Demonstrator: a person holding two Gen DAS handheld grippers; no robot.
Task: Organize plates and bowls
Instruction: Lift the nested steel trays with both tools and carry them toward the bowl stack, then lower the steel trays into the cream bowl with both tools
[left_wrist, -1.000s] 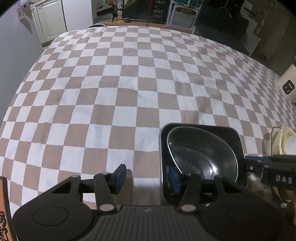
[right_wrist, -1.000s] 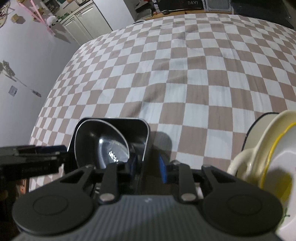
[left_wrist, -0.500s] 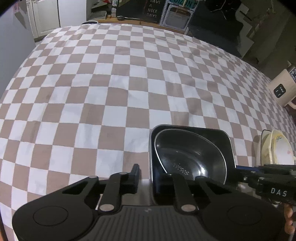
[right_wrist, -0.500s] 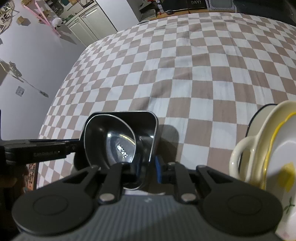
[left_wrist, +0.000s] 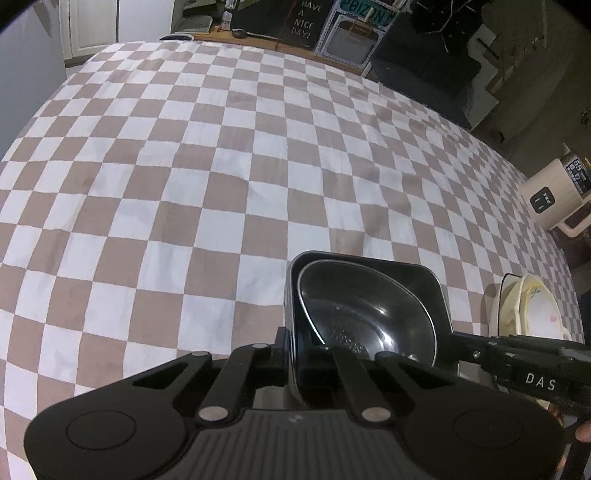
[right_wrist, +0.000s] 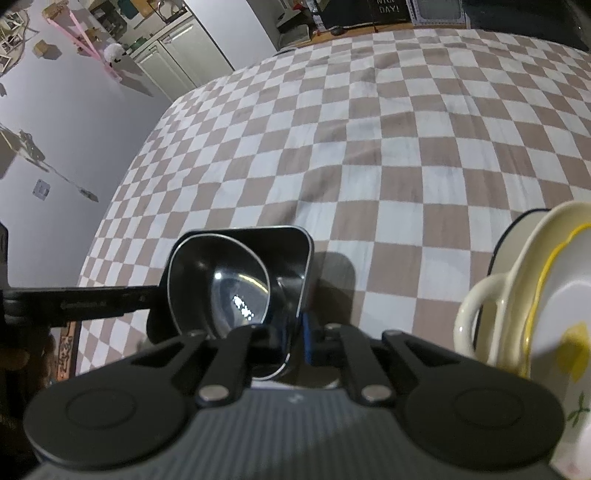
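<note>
Item: black square dish (left_wrist: 436, 291) with a round bowl (left_wrist: 362, 317) nested inside, on the checked cloth (left_wrist: 221, 184). My left fingers (left_wrist: 293, 345) are clamped on its left wall; my right fingers (right_wrist: 295, 339) are clamped on its right wall. Cream plates (right_wrist: 535, 295) stand just right of the dish. Risk: an uneven lift could tilt it, sliding the bowl out or knocking the plates.

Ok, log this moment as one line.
left gripper: shut on black square dish wall | right gripper: shut on opposite wall | round bowl: nested inside
</note>
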